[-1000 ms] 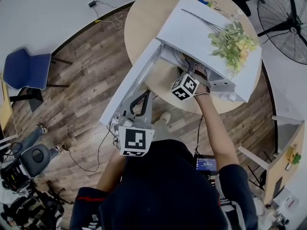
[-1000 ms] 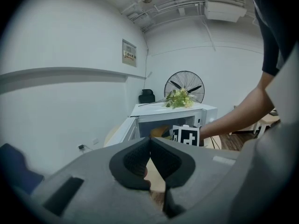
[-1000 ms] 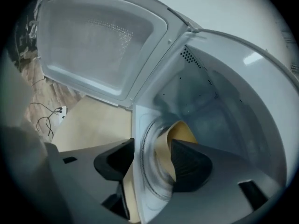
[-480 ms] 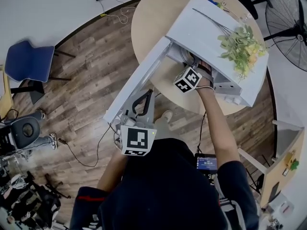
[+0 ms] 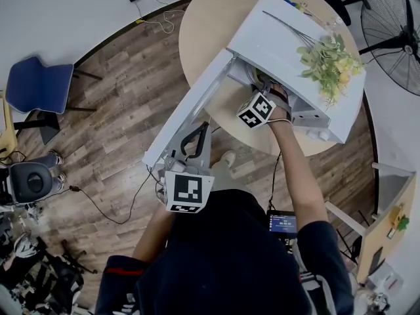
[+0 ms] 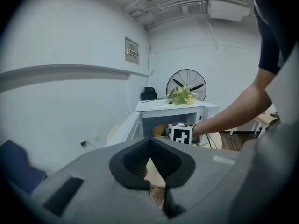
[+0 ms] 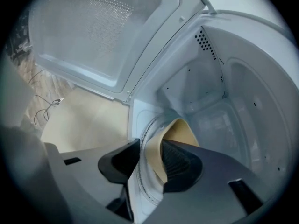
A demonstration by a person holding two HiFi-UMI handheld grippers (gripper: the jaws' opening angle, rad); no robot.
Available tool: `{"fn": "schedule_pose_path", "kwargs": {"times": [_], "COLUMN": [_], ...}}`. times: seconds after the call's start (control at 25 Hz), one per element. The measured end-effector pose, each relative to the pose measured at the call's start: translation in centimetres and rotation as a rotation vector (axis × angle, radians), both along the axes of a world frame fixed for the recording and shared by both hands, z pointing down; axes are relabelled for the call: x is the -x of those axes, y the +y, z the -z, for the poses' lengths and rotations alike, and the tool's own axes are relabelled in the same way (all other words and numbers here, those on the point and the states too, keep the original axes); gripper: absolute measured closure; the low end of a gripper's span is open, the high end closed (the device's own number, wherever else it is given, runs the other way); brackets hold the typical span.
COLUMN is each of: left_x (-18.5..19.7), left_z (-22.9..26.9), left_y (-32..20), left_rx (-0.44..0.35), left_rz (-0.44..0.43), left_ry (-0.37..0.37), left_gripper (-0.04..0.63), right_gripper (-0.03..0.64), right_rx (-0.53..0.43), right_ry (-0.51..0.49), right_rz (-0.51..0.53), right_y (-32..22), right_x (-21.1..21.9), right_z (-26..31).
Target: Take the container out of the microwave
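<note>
The white microwave point(image 5: 282, 38) stands on the round table with its door point(image 5: 190, 110) swung wide open. Inside it sits the container point(image 7: 180, 129), a round bowl with a white outside and a tan inside. My right gripper point(image 7: 150, 160) reaches into the cavity and its jaws are closing on the bowl's near rim, one pad outside the wall and one inside, both touching it. In the head view only that gripper's marker cube point(image 5: 256, 109) shows at the oven's mouth. My left gripper point(image 5: 195, 131) hangs by the door's outer end, shut and holding nothing point(image 6: 150, 146).
A bunch of artificial flowers point(image 5: 328, 58) lies on top of the microwave. The tan table point(image 5: 210, 18) carries it. A standing fan point(image 5: 394, 25) is at the far right, and a blue chair point(image 5: 39, 87) stands at the left on the wood floor. Cables trail across the floor.
The head view has shifted a little. Both grippers keep their places: the right one stays in the microwave's mouth and the left one stays by the door.
</note>
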State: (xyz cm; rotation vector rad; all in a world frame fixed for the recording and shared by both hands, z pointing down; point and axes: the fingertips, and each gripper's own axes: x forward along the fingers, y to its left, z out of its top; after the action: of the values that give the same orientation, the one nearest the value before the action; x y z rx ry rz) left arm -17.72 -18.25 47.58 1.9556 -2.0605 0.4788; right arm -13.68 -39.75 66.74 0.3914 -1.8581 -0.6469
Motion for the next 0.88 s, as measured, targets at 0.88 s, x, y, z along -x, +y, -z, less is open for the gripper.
{"fn": "schedule_pose_path", "kwargs": {"times": [0.88], "left_x": [-0.9], "left_z": [2.2], "left_y": [1.0], "left_rx": [-0.069], "left_rz": [-0.041], "left_ry": [-0.029], "left_gripper": [0.581], "right_gripper": [0.589], "right_rx": [0.079], "right_ry": [0.042], "right_rz": [0.026], "right_y": [4.4], "right_x": [-2.9], "right_z": [2.1]}}
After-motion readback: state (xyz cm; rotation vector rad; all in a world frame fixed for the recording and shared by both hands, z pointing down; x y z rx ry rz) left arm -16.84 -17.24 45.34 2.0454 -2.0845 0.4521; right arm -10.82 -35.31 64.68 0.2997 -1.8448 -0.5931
